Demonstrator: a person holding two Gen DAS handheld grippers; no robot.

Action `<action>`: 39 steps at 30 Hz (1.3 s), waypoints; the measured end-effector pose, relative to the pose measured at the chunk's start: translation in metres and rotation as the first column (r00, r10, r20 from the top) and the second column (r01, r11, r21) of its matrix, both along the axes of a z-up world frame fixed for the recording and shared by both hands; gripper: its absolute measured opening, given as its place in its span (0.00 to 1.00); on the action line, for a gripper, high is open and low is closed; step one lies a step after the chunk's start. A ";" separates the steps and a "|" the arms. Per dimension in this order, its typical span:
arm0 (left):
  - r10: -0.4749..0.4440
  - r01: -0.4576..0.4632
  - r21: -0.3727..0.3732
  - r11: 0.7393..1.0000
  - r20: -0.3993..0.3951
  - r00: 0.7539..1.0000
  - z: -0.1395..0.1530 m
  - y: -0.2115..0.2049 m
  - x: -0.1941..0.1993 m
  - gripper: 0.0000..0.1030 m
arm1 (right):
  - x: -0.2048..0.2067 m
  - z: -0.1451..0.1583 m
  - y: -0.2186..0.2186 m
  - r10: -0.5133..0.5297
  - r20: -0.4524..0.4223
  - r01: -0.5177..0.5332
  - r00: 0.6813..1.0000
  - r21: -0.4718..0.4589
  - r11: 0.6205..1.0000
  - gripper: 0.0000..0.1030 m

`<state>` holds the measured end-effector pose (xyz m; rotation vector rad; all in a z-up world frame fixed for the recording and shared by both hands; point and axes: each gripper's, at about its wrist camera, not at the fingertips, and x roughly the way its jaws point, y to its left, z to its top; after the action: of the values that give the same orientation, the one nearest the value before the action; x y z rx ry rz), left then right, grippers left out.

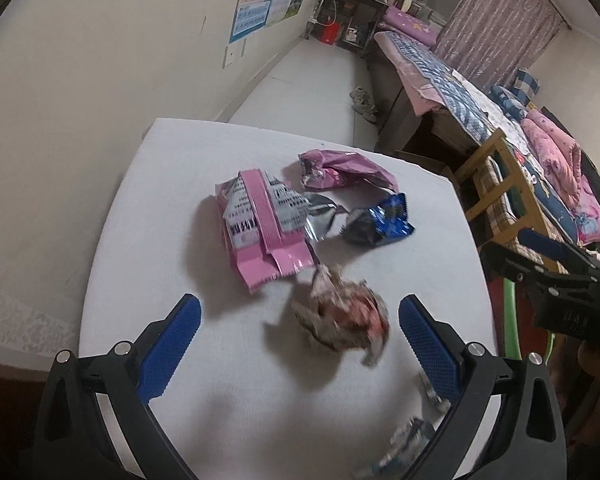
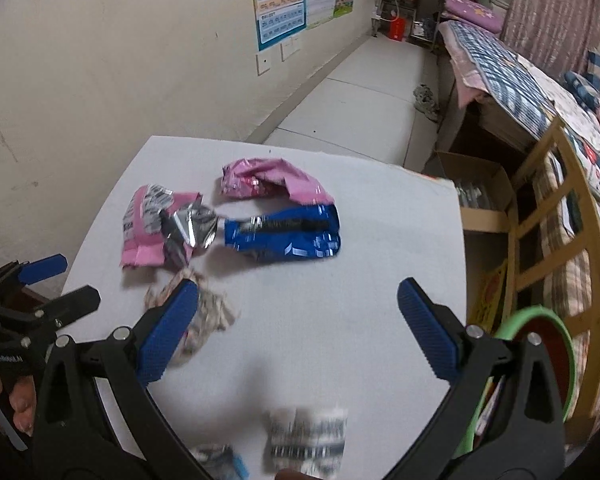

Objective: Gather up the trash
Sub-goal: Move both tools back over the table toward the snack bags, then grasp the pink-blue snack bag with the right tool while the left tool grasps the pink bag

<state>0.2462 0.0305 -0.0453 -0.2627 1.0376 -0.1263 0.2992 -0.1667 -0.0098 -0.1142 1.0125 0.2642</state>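
Note:
Several pieces of trash lie on a white table (image 1: 148, 208). In the left wrist view: a flat pink wrapper (image 1: 260, 224), a crumpled pink bag (image 1: 340, 170), a blue wrapper (image 1: 384, 224) and a crumpled reddish paper wad (image 1: 340, 320). My left gripper (image 1: 300, 320) is open just above the table, with the wad between its fingers, untouched. My right gripper (image 2: 298, 304) is open and empty over the table's near part; the wad (image 2: 208, 316) lies beside its left finger. The blue wrapper (image 2: 284, 234), pink wrapper (image 2: 148, 228) and pink bag (image 2: 268, 182) lie beyond. A blurred printed wrapper (image 2: 308, 436) lies near the table's front edge.
A green-rimmed bin (image 2: 548, 360) stands right of the table. A cardboard box (image 2: 480, 196), a wooden bed frame (image 2: 540, 216) with bedding and a wall with posters (image 2: 284, 4) surround the table. The other gripper shows at each view's edge (image 1: 560, 272) (image 2: 28, 300).

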 end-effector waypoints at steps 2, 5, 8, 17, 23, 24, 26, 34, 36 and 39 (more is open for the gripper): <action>0.005 -0.005 0.004 1.000 -0.008 1.000 -0.008 0.001 0.013 0.92 | 0.015 -0.005 0.005 0.012 0.000 -0.012 1.000 -0.008 1.000 0.95; 0.011 -0.011 0.014 1.000 -0.026 1.000 -0.021 0.003 0.032 0.92 | 0.039 -0.017 0.013 0.031 -0.008 -0.032 0.999 -0.024 0.999 0.95; 0.012 -0.011 0.026 1.000 -0.046 0.999 -0.035 0.004 0.050 0.92 | 0.061 -0.030 0.021 0.055 -0.020 -0.056 0.998 -0.042 0.998 0.95; 0.038 -0.036 0.021 0.999 -0.085 0.996 -0.067 0.012 0.085 0.92 | 0.114 -0.077 0.053 0.154 -0.093 -0.166 0.984 -0.134 0.977 0.95; 0.045 -0.043 0.020 0.999 -0.097 0.994 -0.078 0.010 0.090 0.85 | 0.132 -0.097 0.072 0.219 -0.151 -0.245 0.964 -0.190 0.951 0.88; 0.047 -0.045 0.021 0.999 -0.103 0.994 -0.080 0.009 0.090 0.80 | 0.135 -0.098 0.073 0.219 -0.153 -0.247 0.964 -0.194 0.949 0.87; 0.048 -0.046 0.017 0.999 -0.107 0.993 -0.083 0.009 0.090 0.74 | 0.139 -0.100 0.075 0.221 -0.158 -0.251 0.962 -0.204 0.946 0.79; 0.058 -0.058 0.004 0.998 -0.099 0.993 -0.078 0.011 0.087 0.60 | 0.152 -0.108 0.073 0.235 -0.217 -0.278 0.948 -0.193 0.941 0.40; 0.060 -0.061 -0.002 0.998 -0.100 0.993 -0.078 0.012 0.087 0.59 | 0.153 -0.106 0.071 0.236 -0.219 -0.279 0.947 -0.193 0.941 0.36; 0.072 -0.073 -0.010 0.997 -0.085 0.994 -0.073 0.014 0.084 0.58 | 0.152 -0.098 0.068 0.244 -0.193 -0.278 0.950 -0.172 0.945 0.31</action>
<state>0.3303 0.0450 -0.1185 -0.3193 1.1106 -0.0562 0.4509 -0.0990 -0.1074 -0.4148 1.1934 0.4216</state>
